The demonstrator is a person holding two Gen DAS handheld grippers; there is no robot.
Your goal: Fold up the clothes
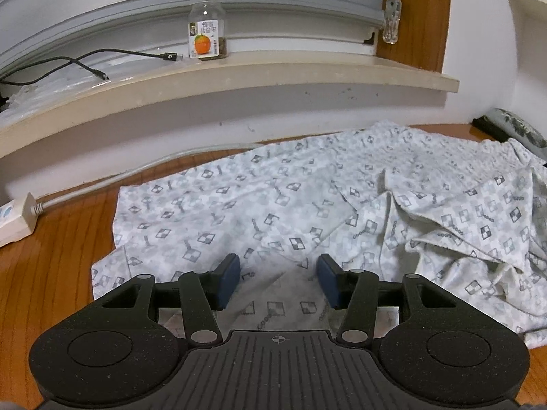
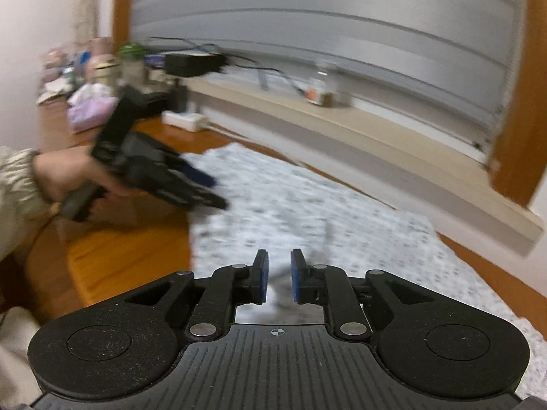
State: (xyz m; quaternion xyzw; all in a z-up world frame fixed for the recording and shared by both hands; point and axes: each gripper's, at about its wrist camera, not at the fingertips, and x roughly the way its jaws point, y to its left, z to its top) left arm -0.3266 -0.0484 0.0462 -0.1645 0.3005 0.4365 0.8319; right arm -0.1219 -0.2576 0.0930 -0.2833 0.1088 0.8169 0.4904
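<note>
**Folding status: early stage, garment mostly unfolded**

Landmark for all positions: the pale beige window ledge (image 1: 239, 78).

- Below the ledge, spread over the orange-brown wooden surface (image 1: 51, 239): the white cotton garment with a grey checked-square print (image 1: 239, 212). End toward the white power strip (image 1: 13, 222) lying flat and fairly smooth; opposite end bunched in loose, overlapping folds. No neat, squared fold visible anywhere. Judged: flattening partly done, all folds left to make.
- Left gripper (image 1: 278, 282): held low over the garment's near edge, on the side away from the ledge. Jaws apart, dark blue pads clear of the cloth, nothing gripped. Confirmed in the right wrist view, where the same gripper (image 2: 208, 188) appears blurred in a hand (image 2: 75, 177).
- Right gripper (image 2: 279, 278): above the garment, pointing toward the ledge. Jaws narrowly parted, nothing between them.
- On the ledge, not involved: clear glass jar with an orange-fruit label (image 1: 207, 27).
- Remaining, as judged: smooth the bunched end, then grip an edge and fold.
</note>
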